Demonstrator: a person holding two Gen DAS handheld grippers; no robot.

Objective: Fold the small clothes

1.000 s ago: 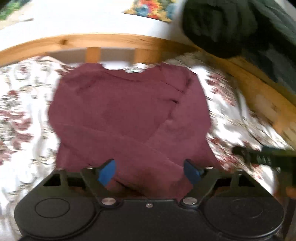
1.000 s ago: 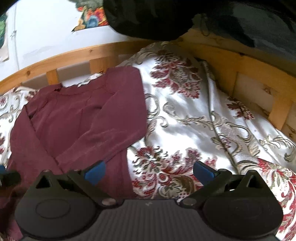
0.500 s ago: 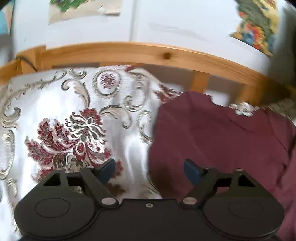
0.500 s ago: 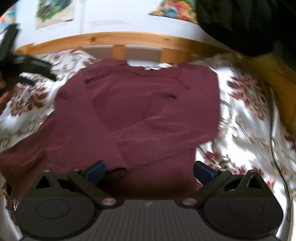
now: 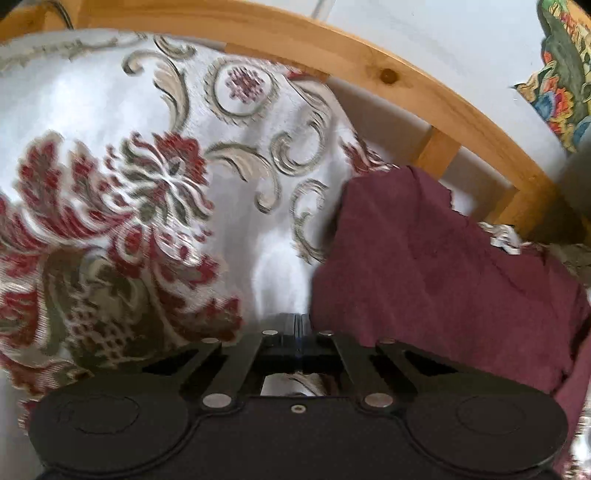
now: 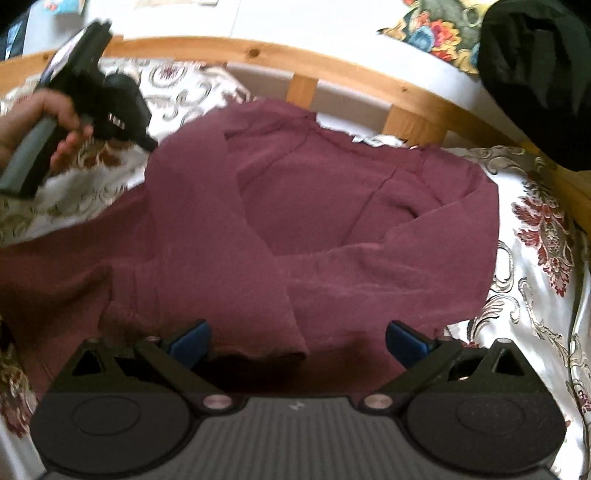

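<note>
My left gripper (image 5: 298,325) has its fingers pressed together, and I cannot tell for certain whether any cloth is pinched between them; the tips sit right at the near left edge of the maroon top (image 5: 436,273), over the floral bedspread (image 5: 110,206). In the right wrist view that same left gripper (image 6: 147,142) shows at the upper left, a hand (image 6: 40,122) wrapped round its grey handle, its nose touching or just short of the top's left shoulder. My right gripper (image 6: 295,341) stands with its blue-padded fingers (image 6: 188,341) wide apart, holding nothing, poised over the near hem of the maroon top (image 6: 317,221). The garment lies spread on the bedspread (image 6: 543,258), neckline toward the headboard, one sleeve laid diagonally across the chest from the right shoulder down toward the lower left, and another run of cloth trailing off to the left edge of view. A small white label shows at the neckline. Beyond the top runs the curved wooden bed rail (image 6: 332,74) with its short slats, the same rail (image 5: 406,88) crossing the left wrist view. A dark bundle of fabric (image 6: 539,74) sits at the upper right, above the rail, and a colourful patterned picture (image 6: 436,33) hangs on the pale wall behind it. The left wrist view is somewhat blurred.
</note>
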